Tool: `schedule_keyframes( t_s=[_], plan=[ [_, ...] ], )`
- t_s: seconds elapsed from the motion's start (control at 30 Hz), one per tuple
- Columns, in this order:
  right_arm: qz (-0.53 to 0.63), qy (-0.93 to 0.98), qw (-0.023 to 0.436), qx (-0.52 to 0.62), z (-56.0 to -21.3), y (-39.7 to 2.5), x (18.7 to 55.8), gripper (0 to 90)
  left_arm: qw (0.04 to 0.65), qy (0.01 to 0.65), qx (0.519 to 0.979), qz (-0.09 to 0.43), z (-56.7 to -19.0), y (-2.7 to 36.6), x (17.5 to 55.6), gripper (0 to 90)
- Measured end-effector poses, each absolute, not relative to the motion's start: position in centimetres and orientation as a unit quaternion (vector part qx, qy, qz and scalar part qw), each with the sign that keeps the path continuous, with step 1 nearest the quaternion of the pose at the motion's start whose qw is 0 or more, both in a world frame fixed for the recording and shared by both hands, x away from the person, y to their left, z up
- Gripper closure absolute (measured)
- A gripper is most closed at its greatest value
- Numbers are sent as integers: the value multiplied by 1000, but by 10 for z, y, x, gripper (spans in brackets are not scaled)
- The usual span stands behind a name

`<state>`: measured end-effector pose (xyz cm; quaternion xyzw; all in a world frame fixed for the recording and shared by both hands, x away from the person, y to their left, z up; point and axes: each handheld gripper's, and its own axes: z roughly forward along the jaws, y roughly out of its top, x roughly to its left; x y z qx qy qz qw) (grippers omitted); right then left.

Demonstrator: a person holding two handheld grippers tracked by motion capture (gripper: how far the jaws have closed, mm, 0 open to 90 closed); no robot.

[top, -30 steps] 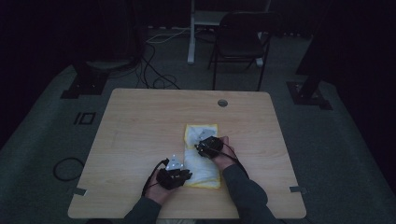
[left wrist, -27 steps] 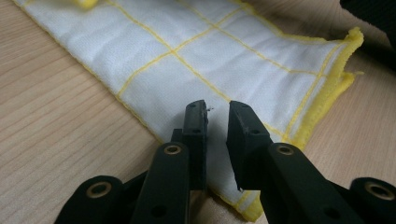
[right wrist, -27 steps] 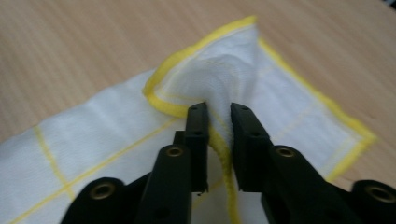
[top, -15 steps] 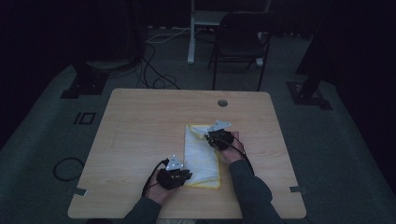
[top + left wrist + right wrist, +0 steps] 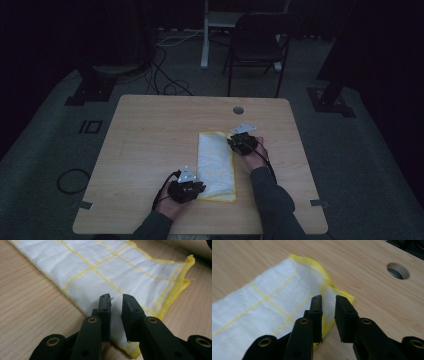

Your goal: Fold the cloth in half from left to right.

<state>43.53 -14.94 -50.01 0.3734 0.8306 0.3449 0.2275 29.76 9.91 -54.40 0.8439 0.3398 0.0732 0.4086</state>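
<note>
A white cloth (image 5: 215, 165) with yellow grid lines and a yellow hem lies folded in a long strip on the wooden table (image 5: 150, 140). My left gripper (image 5: 197, 188) rests at the strip's near left corner. In the left gripper view the cloth (image 5: 100, 262) lies under the left gripper (image 5: 116, 298), whose jaws stand slightly apart over its edge. My right gripper (image 5: 235, 143) is at the far right corner. In the right gripper view it (image 5: 328, 300) is open, one jaw over the cloth (image 5: 262, 302) and the other over bare wood beside the hem.
A round cable hole (image 5: 238, 110) is in the table beyond the right gripper, also in the right gripper view (image 5: 398, 270). A folding chair (image 5: 260, 45) and floor cables (image 5: 165, 75) lie behind the table. Bare wood spreads left of the cloth.
My right gripper has moved away from me and to the right, from over the cloth to its far right corner. The left gripper has stayed at the near corner.
</note>
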Motion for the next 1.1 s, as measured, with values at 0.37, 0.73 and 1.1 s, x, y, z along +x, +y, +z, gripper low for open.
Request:
schedule_keyframes(
  t_s=[0.37,0.73,1.1],
  plan=[
    [343,821,236,391,-497,-160,434,636,409,343,842,79,-541,99,299,733],
    [353,814,227,402,-500,-170,429,578,414,361,830,98,-530,108,316,674],
    [355,809,220,413,-504,-178,430,571,419,382,815,119,-517,120,342,646]
  ],
)
